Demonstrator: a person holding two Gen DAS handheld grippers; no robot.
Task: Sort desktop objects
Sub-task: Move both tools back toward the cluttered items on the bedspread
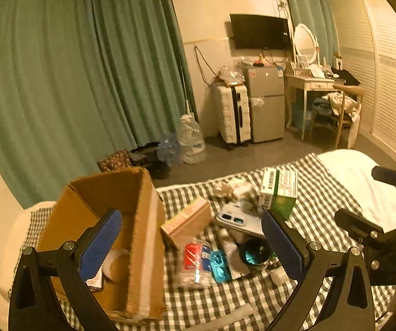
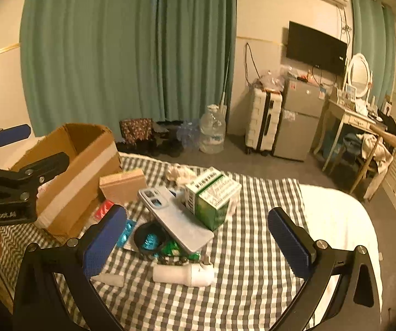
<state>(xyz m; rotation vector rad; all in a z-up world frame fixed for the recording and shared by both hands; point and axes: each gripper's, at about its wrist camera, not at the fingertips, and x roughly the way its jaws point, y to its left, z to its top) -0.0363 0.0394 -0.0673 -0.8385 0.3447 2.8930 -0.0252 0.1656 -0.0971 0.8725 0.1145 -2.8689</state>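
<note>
Cardboard box (image 1: 131, 237) at nine o'clock of the pile, flaps up to take sorted items (a tape roll, perhaps, already inside). Green carton (image 2: 211, 201) at twelve, propping the tilted phone (image 2: 176, 218); white bottle (image 2: 184, 274) at six. Left gripper (image 1: 189, 248) and right gripper (image 2: 198, 237) hovering spread wide, holding nothing.

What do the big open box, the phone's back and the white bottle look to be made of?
Box: corrugated cardboard, matte brown, with ragged torn flap edges and a pale tape strip. Phone: smooth silvery back, metal or plastic, hard to tell; faint sheen. Bottle: probably plastic, opaque white, lying on its side on the checked cloth.
</note>
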